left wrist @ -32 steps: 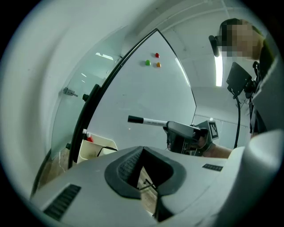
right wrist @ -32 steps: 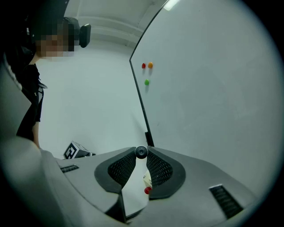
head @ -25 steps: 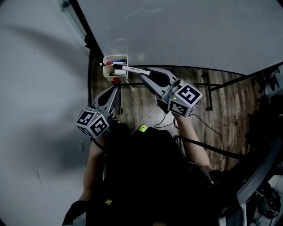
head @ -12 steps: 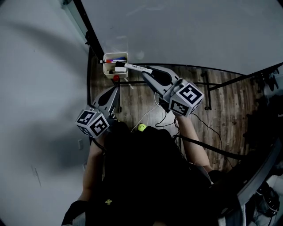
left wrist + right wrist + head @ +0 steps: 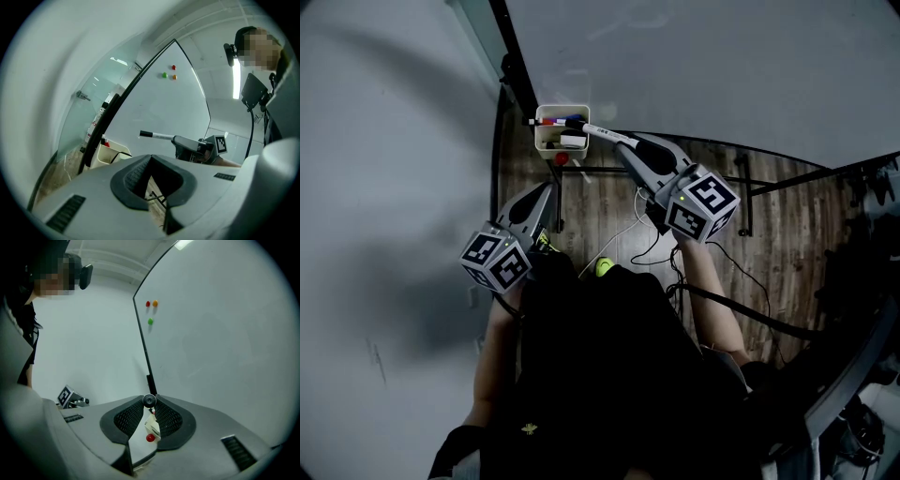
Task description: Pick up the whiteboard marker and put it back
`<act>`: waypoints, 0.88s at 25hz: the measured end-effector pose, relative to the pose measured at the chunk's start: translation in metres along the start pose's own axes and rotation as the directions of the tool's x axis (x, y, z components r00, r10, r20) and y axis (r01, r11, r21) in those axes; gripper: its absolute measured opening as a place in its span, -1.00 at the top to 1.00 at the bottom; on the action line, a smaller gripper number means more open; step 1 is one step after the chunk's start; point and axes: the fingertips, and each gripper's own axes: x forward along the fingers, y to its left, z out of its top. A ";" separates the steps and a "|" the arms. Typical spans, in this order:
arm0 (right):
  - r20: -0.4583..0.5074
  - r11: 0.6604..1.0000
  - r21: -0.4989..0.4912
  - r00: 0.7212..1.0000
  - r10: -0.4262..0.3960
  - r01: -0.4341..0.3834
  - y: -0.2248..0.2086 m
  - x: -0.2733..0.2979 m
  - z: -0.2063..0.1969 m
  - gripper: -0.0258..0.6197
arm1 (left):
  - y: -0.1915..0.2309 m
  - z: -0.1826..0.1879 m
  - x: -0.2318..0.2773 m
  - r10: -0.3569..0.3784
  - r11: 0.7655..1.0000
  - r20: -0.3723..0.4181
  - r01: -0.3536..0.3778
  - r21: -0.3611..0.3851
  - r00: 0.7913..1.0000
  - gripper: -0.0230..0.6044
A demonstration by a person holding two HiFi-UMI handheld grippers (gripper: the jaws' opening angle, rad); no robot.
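My right gripper (image 5: 625,143) is shut on a white whiteboard marker (image 5: 602,132) with a black cap. It holds the marker level, cap toward a white holder box (image 5: 551,114) fixed at the whiteboard's lower corner. The cap sits at the box's right rim. The box holds several other markers. In the right gripper view the marker's end (image 5: 149,400) is clamped between the pads (image 5: 168,418). The left gripper view shows the marker (image 5: 157,136) sticking out of the right gripper (image 5: 174,138) beside the box (image 5: 110,154). My left gripper (image 5: 549,187) hangs lower, shut and empty.
The whiteboard (image 5: 703,66) stands on a black frame (image 5: 511,61) over a wooden floor (image 5: 769,216). Three small magnets (image 5: 168,72) stick high on the board. A red magnet (image 5: 561,158) sits under the box. Cables (image 5: 637,244) trail on the floor.
The marker's cap was over the middle of the box; now it lies at the box's right rim. The left gripper has stayed where it was.
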 end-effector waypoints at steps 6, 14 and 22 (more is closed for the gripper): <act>-0.013 1.000 0.010 1.000 -0.013 0.013 -0.003 0.008 -0.008 0.68 | 0.007 0.000 -0.009 0.005 1.000 -0.006 -0.005 -0.008 1.000 0.83; -0.019 1.000 0.017 1.000 -0.024 0.025 -0.006 0.016 -0.013 0.68 | 0.010 0.000 -0.014 0.007 1.000 -0.016 -0.008 -0.008 1.000 0.83; -0.035 0.999 0.031 0.999 -0.039 0.040 -0.018 0.025 -0.022 0.68 | 0.012 -0.005 -0.019 0.018 1.000 -0.024 -0.019 -0.021 1.000 0.83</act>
